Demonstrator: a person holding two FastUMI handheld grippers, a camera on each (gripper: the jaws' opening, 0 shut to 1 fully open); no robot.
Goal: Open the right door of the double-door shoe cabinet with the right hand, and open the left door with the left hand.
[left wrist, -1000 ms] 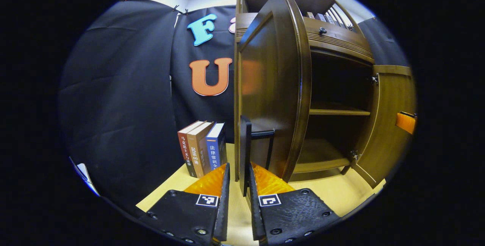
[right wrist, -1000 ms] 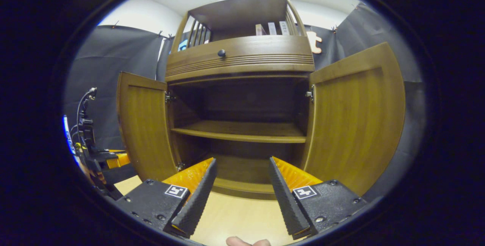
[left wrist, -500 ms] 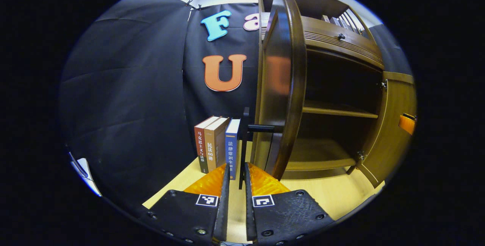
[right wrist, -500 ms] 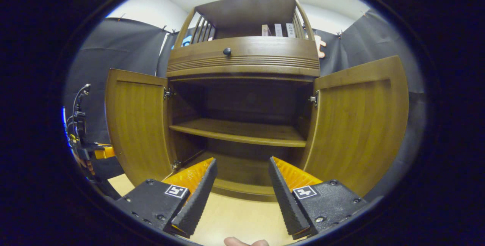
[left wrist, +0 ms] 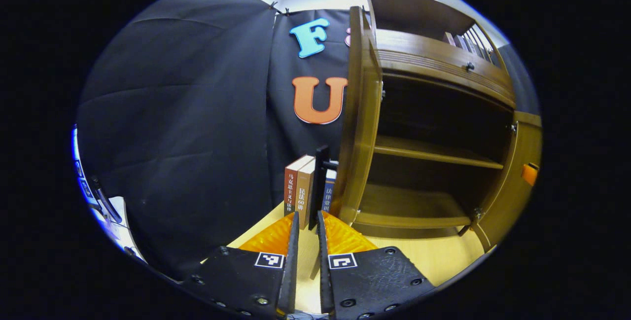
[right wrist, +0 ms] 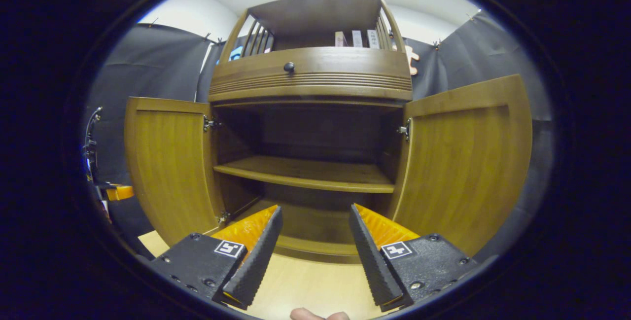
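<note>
your left gripper (left wrist: 306,221) is almost shut, with just a thin gap between its two fingers. a dark door handle (left wrist: 320,187) stands up right at the fingertips, in line with that gap, but you can't tell if the fingers press on it. the handle sits on the left door (left wrist: 359,127), which is swung wide open — in the left gripper view you see it nearly edge-on. just behind the handle, some books (left wrist: 300,189) stand upright on the pale table (left wrist: 434,256), close to the black cloth wall (left wrist: 187,113).

your right gripper (right wrist: 315,216) is wide open and holds nothing. it points at the middle of the shoe cabinet (right wrist: 310,71), with its fingertips near the bottom ledge. both doors stand open: the left door on one side of the right gripper view, the right door (right wrist: 463,162) on the other. inside, the shelf (right wrist: 305,174) is bare wood. above the doors is a drawer with a small round knob (right wrist: 289,67), and a few books (right wrist: 356,39) stand on the top rack.

far off at the left edge of the right gripper view you can see your left gripper, past the left door. a bit of your finger (right wrist: 318,315) peeks in at the very bottom.
</note>
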